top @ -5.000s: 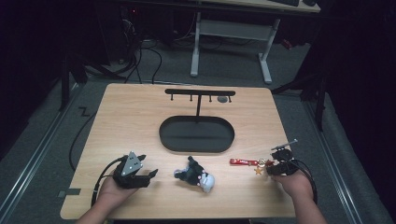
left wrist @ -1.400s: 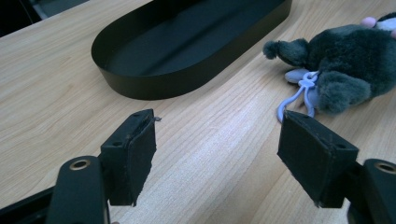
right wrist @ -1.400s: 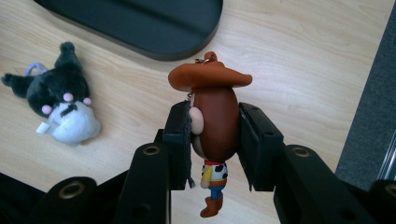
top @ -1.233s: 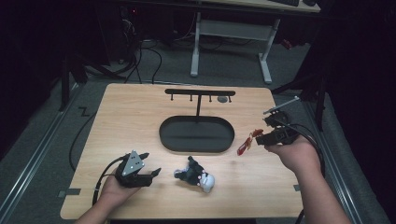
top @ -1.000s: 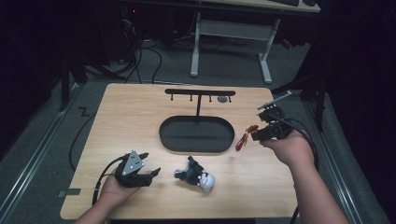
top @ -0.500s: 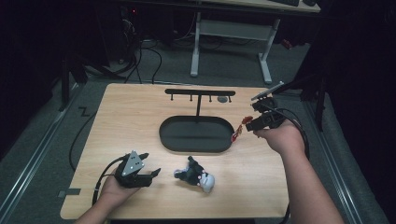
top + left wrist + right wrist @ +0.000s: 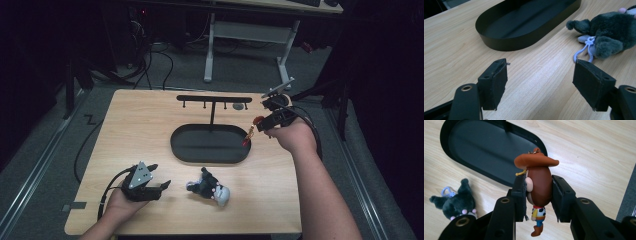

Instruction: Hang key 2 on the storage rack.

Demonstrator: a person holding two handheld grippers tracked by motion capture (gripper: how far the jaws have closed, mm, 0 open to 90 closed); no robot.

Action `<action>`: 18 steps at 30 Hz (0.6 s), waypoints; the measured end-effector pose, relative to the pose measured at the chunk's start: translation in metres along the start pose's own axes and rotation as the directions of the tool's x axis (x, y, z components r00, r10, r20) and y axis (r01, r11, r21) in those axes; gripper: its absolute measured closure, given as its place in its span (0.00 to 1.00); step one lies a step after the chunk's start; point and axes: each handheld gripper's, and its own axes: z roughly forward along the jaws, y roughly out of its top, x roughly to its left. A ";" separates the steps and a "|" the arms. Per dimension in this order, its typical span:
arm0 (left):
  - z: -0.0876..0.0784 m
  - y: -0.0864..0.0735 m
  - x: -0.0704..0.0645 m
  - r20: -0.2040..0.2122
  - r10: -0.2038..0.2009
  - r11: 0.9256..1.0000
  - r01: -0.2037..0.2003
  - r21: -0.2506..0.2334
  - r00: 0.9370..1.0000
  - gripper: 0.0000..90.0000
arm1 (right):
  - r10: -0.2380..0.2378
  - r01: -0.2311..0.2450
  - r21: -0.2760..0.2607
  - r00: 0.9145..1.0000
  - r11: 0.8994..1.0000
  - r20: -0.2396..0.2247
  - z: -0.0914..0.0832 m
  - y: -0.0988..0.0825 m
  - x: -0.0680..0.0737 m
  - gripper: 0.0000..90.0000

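The right tongs (image 7: pixel 537 195) pinch a small cowboy figure (image 7: pixel 537 185) by its head, one jaw on each side of the brown hair under the wide orange hat. The figure's body and boots hang below the jaws, and a little metal ring shows at the top of the hat. In the high view these tongs (image 7: pixel 260 126) are held up off the surface (image 7: pixel 140 125) by the person's right hand (image 7: pixel 292 137), with the figure (image 7: pixel 248 134) dangling just over the right end of the black oval tray (image 7: pixel 210 144). Seen from the right tongs, the tray (image 7: pixel 474 145) lies ahead and to the left of the jaws, beneath the figure's hat.

A black rack (image 7: pixel 214 99) with a row of small pegs stands beyond the tray, its post rising from the tray's far side; the right tongs are near the rack's right end.

The left tongs (image 7: pixel 540 80) are spread wide with nothing between the jaws, sitting low over the wood. In the high view they (image 7: pixel 159 181) rest at the near left of the surface, held in the left hand (image 7: pixel 122 202). A dark grey plush (image 7: pixel 610 35) with a pale blue loop lies just beyond the right jaw, apart from it. The tray (image 7: pixel 524 37) sits farther ahead of these tongs. In the high view the plush (image 7: pixel 209 186) lies just to the right of the left tongs, between them and the person's right forearm.
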 end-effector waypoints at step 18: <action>-0.026 -0.020 0.008 -0.087 -0.028 0.999 0.030 0.021 0.996 0.31 | 0.001 -0.001 -0.024 1.000 1.000 0.015 0.005 0.036 -0.006 0.74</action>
